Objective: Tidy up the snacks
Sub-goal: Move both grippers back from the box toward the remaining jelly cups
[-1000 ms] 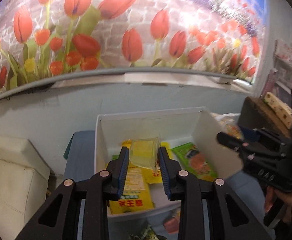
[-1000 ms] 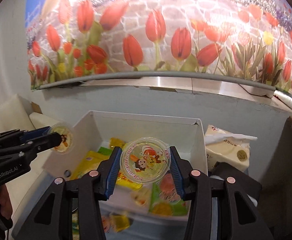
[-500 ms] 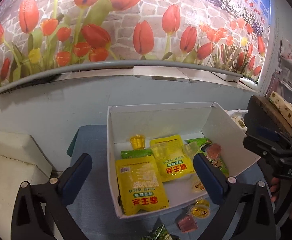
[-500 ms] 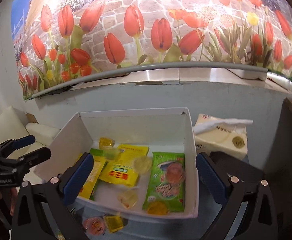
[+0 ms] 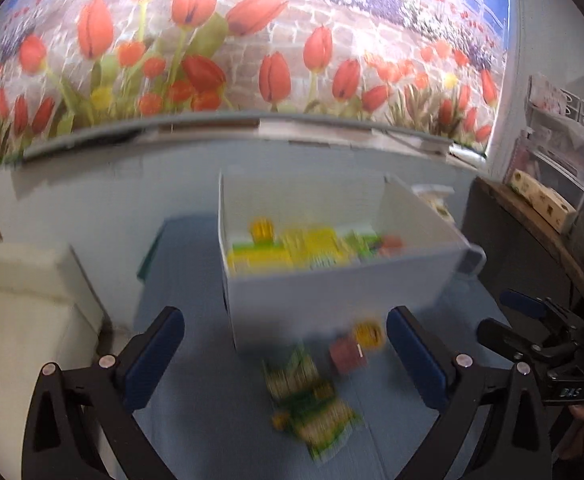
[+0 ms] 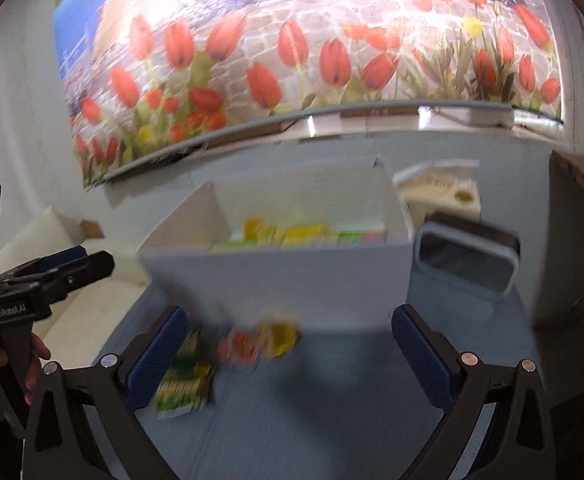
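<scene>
Both jelly cups have left our jaws since a second ago, and both views have pulled back from the white box (image 5: pixel 331 288), which now sits farther off with its front wall facing us. Our left gripper (image 5: pixel 284 352) and right gripper (image 6: pixel 288 356) have just been opening and now stand spread wide, nothing between the blue pads. Inside the box we see blurred yellow and green packets (image 5: pixel 292 248) and a small yellow jelly cup (image 5: pixel 263 229). In front of the box, on the blue tablecloth (image 5: pixel 196 280), lie a green snack packet (image 5: pixel 311 400), a pink jelly cup (image 5: pixel 347 354) and a yellow jelly cup (image 5: pixel 368 334), the two cups just beside each other and near the box wall. Right of the box in the right view stand a grey-rimmed container (image 6: pixel 465 260) and a tissue pack (image 6: pixel 439 192) behind it. A cream sofa (image 5: pixel 24 312) sits left of the table, and a tulip mural (image 5: pixel 232 48) covers the wall behind. Both grippers point downward at the table, side by side; a hand (image 6: pixel 8 364) grips the left one's handle.
</scene>
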Action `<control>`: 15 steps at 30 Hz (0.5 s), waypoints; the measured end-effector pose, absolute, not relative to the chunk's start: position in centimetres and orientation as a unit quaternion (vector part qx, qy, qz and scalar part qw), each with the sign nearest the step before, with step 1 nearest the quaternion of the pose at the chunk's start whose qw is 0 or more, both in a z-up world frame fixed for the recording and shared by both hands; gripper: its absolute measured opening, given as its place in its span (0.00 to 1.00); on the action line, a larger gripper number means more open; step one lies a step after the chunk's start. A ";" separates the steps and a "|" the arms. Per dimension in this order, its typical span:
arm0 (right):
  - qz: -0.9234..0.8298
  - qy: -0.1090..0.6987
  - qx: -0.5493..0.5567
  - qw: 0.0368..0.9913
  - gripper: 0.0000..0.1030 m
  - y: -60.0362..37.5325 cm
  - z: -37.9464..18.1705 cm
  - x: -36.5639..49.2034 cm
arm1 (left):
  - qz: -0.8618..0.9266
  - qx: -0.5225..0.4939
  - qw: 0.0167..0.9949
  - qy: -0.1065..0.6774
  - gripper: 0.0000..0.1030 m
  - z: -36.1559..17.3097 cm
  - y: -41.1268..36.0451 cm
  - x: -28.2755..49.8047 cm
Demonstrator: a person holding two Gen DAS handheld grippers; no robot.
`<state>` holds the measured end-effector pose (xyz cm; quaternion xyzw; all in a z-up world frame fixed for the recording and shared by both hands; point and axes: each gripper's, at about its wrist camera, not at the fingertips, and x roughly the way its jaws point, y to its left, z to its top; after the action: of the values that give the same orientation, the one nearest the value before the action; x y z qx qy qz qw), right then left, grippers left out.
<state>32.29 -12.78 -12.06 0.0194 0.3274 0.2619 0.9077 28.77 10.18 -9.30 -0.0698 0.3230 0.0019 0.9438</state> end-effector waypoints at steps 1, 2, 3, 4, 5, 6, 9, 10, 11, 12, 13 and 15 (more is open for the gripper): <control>0.262 0.334 0.016 0.905 1.00 -12.7 -12.5 31.6 | -0.002 -0.075 0.942 0.328 1.00 -10.1 9.8 27.4; 0.265 0.343 0.013 0.901 1.00 -12.5 -13.0 30.9 | -0.003 -0.080 0.941 0.330 1.00 -10.8 9.4 26.3; 0.265 0.349 0.011 0.899 1.00 -12.4 -13.3 30.2 | -0.001 -0.086 0.938 0.337 1.00 -11.5 9.0 25.2; 0.265 0.354 0.012 0.897 1.00 -12.3 -13.8 29.4 | -0.001 -0.095 0.934 0.344 1.00 -12.3 8.7 23.9; 0.266 0.357 0.011 0.895 1.00 -12.3 -14.1 28.7 | -0.001 -0.102 0.932 0.347 1.00 -12.8 8.4 23.1; 0.268 0.359 0.008 0.894 1.00 -12.2 -14.4 27.9 | 0.000 -0.104 0.931 0.351 1.00 -13.2 8.2 22.2; 0.270 0.358 0.008 0.894 1.00 -12.3 -14.8 26.4 | 0.002 -0.100 0.929 0.355 1.00 -13.9 7.4 20.1; 0.270 0.359 0.012 0.894 1.00 -12.4 -14.7 26.2 | 0.000 -0.099 0.929 0.356 1.00 -13.9 7.4 19.6; 0.271 0.358 0.016 0.893 1.00 -12.5 -14.7 26.0 | 0.001 -0.098 0.929 0.356 1.00 -13.8 7.3 19.2; 0.270 0.357 0.019 0.894 1.00 -12.6 -14.6 25.9 | 0.003 -0.096 0.930 0.355 1.00 -13.7 7.4 18.8; 0.269 0.356 0.021 0.895 1.00 -12.7 -14.4 25.8 | 0.004 -0.096 0.930 0.355 1.00 -13.5 7.5 18.6; 0.269 0.353 0.022 0.896 1.00 -12.8 -14.2 25.7 | 0.005 -0.100 0.931 0.352 1.00 -13.1 7.9 18.2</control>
<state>25.70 -12.77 -14.19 0.0218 0.3531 0.2688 0.8959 18.24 7.92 -13.14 -0.0998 0.3520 0.0045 0.9307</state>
